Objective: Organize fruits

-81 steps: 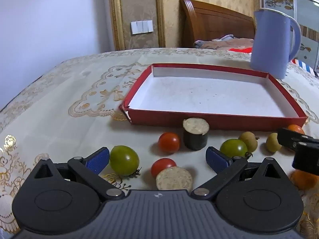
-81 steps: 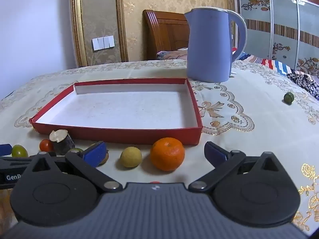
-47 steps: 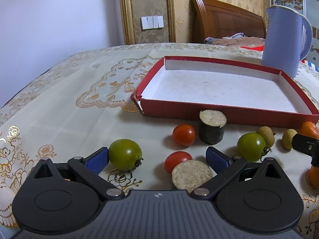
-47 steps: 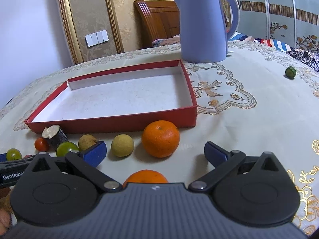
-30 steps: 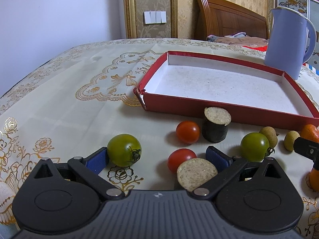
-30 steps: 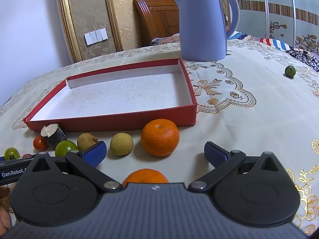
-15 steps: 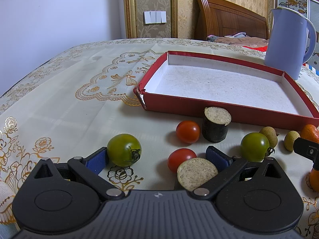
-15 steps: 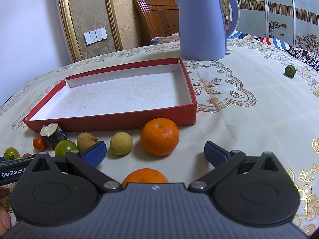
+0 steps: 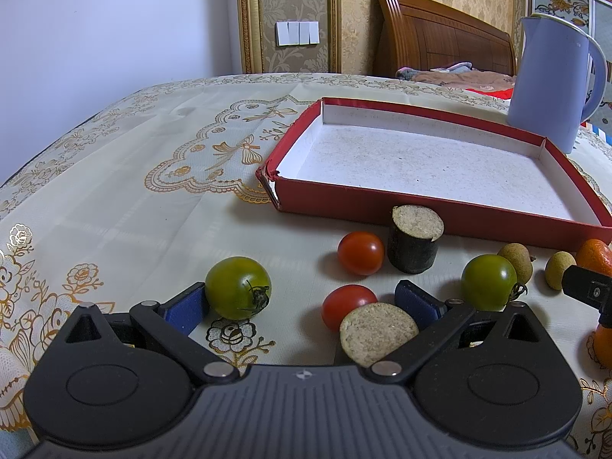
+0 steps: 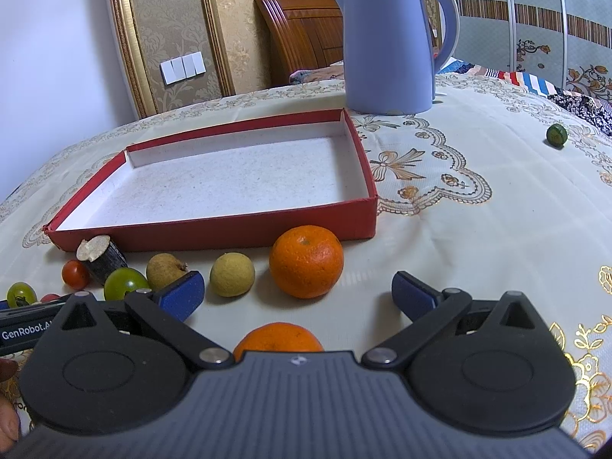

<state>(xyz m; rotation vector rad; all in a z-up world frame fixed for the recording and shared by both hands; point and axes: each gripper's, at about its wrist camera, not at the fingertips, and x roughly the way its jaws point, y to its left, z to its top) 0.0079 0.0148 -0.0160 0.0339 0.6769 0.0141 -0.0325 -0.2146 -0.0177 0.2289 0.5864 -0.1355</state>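
1. Red cardboard tray [image 9: 440, 212] lies bare on the tablecloth [image 9: 114, 199]; every fruit sits on the cloth in front of it.
2. Counted: two green tomatoes [image 9: 238, 287] [image 9: 489, 282], two red tomatoes [image 9: 360, 253] [image 9: 346, 304], two oranges [image 10: 306, 261] [image 10: 278, 336], two longans [image 10: 232, 274] [image 10: 165, 271], two dark cut stubs [image 9: 416, 238] [image 9: 378, 332], one small green fruit [image 10: 556, 135] far off, one blue kettle [image 10: 390, 42].
3. Left gripper [image 9: 302, 304] and right gripper [image 10: 296, 292] both gape wide, holding nothing.
4. Nothing has shifted from half a second ago.
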